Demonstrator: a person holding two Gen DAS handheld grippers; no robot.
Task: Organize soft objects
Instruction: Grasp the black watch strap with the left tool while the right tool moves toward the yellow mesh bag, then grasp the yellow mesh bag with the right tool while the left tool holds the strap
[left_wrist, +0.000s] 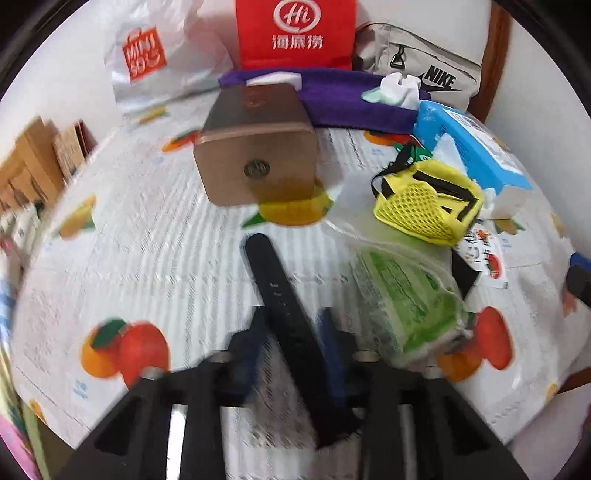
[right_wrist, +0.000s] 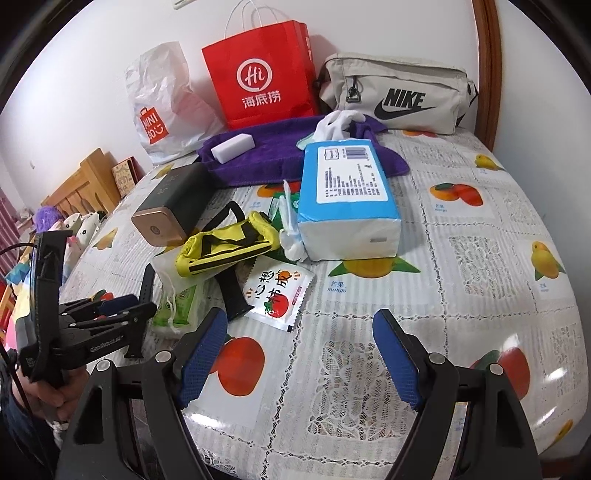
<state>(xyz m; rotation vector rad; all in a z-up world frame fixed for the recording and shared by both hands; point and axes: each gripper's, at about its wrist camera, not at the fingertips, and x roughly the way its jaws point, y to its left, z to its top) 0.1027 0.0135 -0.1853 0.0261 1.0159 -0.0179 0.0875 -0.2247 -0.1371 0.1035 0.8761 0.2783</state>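
Black watch strap (left_wrist: 280, 291) lies pinched between the left gripper (left_wrist: 291, 332) pads, seen only from the left wrist; the right view shows the right gripper (right_wrist: 297, 354) gaping over bare fruit-print tablecloth (right_wrist: 480, 229), clutter far left, round edge right.

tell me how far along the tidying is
Nothing looks sorted yet. In hand: the left hand-held gripper is clamped on a black rubber strap. Left: the yellow mesh pouch, blue tissue pack and purple towel lie scattered; the right hand-held gripper is open and empty.
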